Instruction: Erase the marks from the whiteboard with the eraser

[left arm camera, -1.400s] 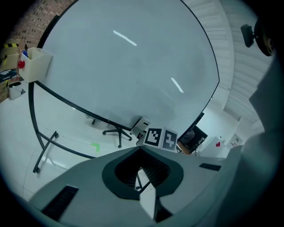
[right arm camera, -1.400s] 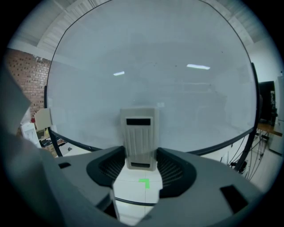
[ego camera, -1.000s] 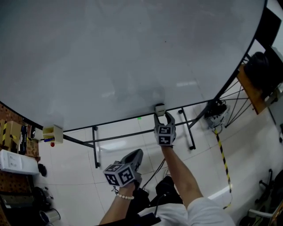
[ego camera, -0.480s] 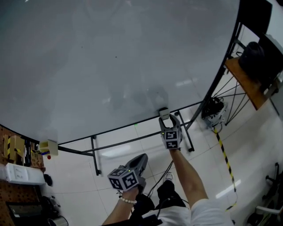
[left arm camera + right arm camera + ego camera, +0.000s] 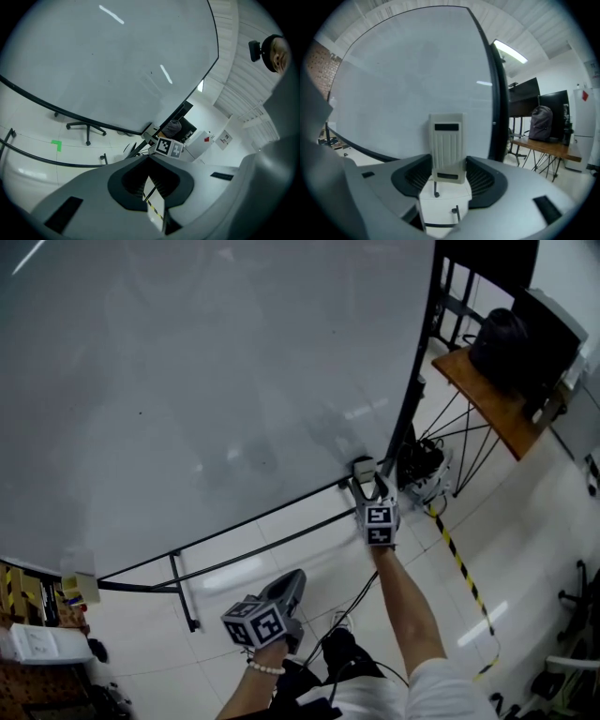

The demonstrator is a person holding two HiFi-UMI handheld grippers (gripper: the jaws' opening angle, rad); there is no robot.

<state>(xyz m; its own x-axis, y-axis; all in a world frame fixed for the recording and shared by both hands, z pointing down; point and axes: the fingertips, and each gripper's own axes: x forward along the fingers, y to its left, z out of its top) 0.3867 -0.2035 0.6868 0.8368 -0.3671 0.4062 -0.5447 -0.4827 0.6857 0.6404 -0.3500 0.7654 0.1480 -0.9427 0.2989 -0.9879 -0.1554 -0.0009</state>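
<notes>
Eraser (image 5: 447, 145) in right gripper (image 5: 448, 165), at whiteboard (image 5: 405, 79)

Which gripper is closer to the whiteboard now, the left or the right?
Right. The right gripper holds the eraser at the whiteboard's lower right corner; the left gripper hangs lower, well away from the board.

Wooden table (image 5: 497, 418), black bag (image 5: 502, 338) on it, striped floor tape (image 5: 458, 563)
</notes>
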